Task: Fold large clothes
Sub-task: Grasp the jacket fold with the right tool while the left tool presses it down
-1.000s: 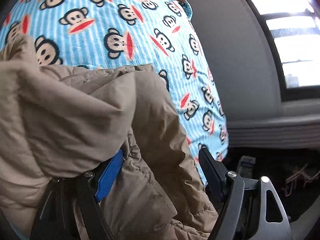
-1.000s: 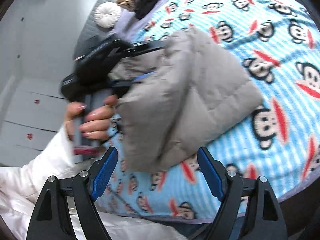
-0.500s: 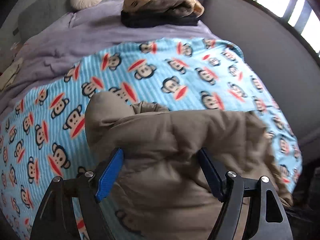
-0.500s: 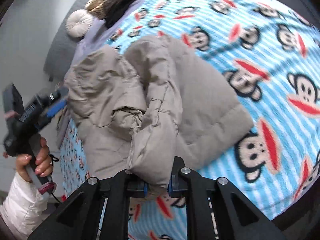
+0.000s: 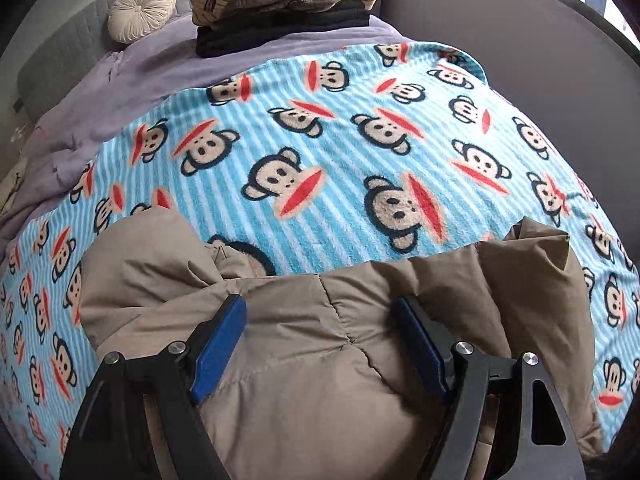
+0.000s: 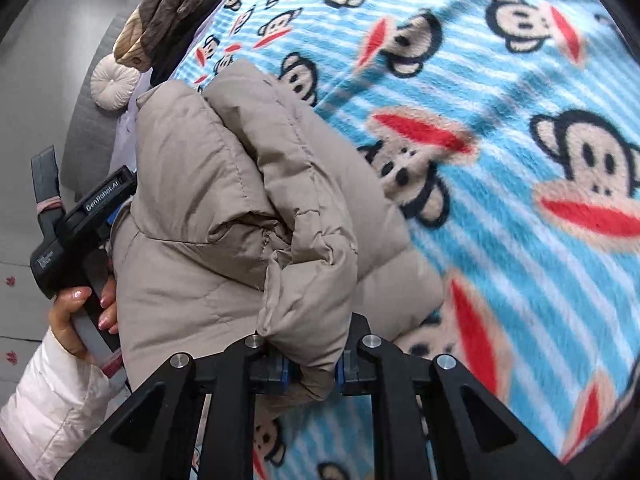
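A tan puffer jacket (image 5: 280,400) lies bunched on a blue striped monkey-print blanket (image 5: 340,160) at the near edge of the bed. My left gripper (image 5: 320,340) stands open over it, and puffy fabric bulges up between its blue pads (image 5: 218,344) without being squeezed. In the right wrist view the jacket (image 6: 224,200) is folded over itself. My right gripper (image 6: 310,368) is shut on a thick fold at its near edge. The left gripper (image 6: 96,208) shows at the jacket's far left side, half hidden behind the fabric and held by a person's hand (image 6: 76,308).
A stack of folded clothes (image 5: 280,4) and a round cream cushion (image 5: 142,10) sit at the head of the bed on a lilac sheet (image 5: 160,72). A grey padded bed frame (image 5: 500,40) runs along the right. The blanket (image 6: 520,200) beyond the jacket is bare.
My right gripper went from open above the jacket to shut on a fold of it, sinking lower. My left gripper swung away from the bed's side and came back over the jacket.
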### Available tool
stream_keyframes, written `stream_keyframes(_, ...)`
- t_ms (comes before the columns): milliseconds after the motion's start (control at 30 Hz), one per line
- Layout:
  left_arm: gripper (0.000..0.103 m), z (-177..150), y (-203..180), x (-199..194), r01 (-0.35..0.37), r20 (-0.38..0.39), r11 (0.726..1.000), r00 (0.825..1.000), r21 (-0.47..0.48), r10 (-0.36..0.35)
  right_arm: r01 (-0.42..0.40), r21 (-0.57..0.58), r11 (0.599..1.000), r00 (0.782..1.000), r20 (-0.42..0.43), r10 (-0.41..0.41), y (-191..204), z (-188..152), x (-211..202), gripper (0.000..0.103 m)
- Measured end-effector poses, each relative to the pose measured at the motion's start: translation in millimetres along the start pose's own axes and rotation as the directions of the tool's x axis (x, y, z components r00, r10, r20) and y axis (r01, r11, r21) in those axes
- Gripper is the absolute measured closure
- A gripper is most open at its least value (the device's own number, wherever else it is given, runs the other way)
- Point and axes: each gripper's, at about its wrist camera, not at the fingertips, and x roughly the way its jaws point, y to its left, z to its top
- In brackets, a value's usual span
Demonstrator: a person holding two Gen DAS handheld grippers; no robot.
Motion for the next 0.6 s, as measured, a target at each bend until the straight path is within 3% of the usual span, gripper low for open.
stream_keyframes(133, 0.025, -1, 1, 2, -0.001, -0.008, 1.000, 1.000, -0.003, 0.001, 0.013, -0.012, 1.000, 1.000, -0.007, -0.013, 1, 4, -31, 0.083)
stream_keyframes(267, 0.025, 0, 0, 3, -0.011, -0.012, 1.000, 1.000, 0.002, 0.011, 0.124, -0.089, 0.988, 0.986, 0.123, -0.113, 11, 14, -83, 0.082)
stream_keyframes(333, 0.025, 0, 0, 3, -0.012, -0.012, 1.000, 1.000, 0.001, 0.012, 0.126, -0.135, 0.983, 0.979, 0.175, -0.102, 24, 23, -100, 0.082)
stream_keyframes(433, 0.025, 0, -2, 4, -0.023, -0.012, 1.000, 1.000, 0.006, 0.023, 0.059, -0.237, 0.970, 0.987, 0.158, -0.021, 51, 43, -96, 0.082)
stream_keyframes(600, 0.024, 1, -2, 2, -0.044, -0.018, 0.999, 0.999, 0.012, 0.044, 0.038, -0.415, 0.909, 0.998, 0.068, -0.011, 107, 62, -42, 0.082)
